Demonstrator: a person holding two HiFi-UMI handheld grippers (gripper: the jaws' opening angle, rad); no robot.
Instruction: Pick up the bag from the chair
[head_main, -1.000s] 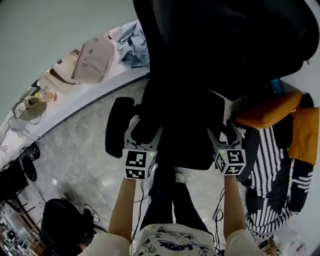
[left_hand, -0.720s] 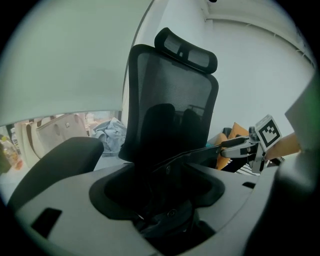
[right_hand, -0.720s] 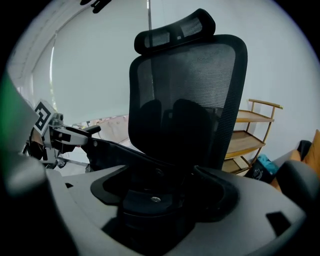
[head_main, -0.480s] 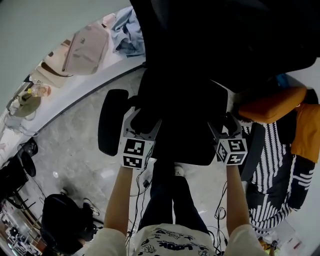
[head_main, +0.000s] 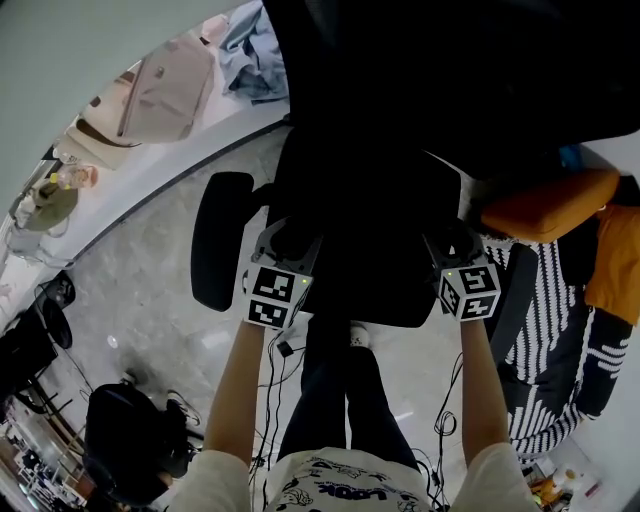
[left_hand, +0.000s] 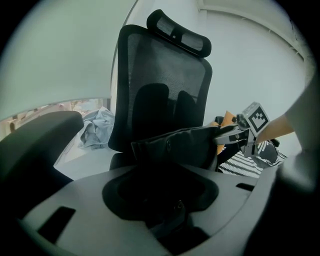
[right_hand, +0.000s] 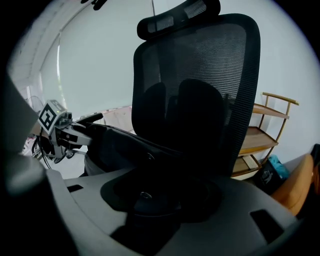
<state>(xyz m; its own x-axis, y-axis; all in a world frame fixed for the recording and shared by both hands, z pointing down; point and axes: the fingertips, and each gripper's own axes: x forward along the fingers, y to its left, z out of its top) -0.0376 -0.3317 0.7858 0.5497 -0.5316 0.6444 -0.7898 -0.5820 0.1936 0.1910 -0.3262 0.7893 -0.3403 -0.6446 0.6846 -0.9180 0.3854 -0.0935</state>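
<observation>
I am standing in front of the chair (left_hand: 165, 65), leaning over its seat with both arms stretched out. The bag (left_hand: 175, 147), black and flat, is lying across the seat in front of the mesh backrest, one end reaching towards each side of the chair.

I am holding my left hand-held gripper (head_main: 285, 235) at the bag's left end, just inside the chair's left armrest (head_main: 220, 240). Its jaws have just been closing, and they are now pinching the edge of the bag between them, about halfway closed. I am holding my right hand-held gripper (head_main: 452, 240) at the bag's right end. Its jaws have also just been closing and are gripping the fabric in the same way. The top edge of the bag is stretching in a line from one hand-held gripper to the other.

Beyond the chair's left side a heap of light blue clothes (left_hand: 95, 131) is lying. At the chair's right a wooden rack (right_hand: 265, 135) is standing, and near it an orange cushion (head_main: 545, 215) is resting above a black-and-white striped cloth (head_main: 545, 340).
</observation>
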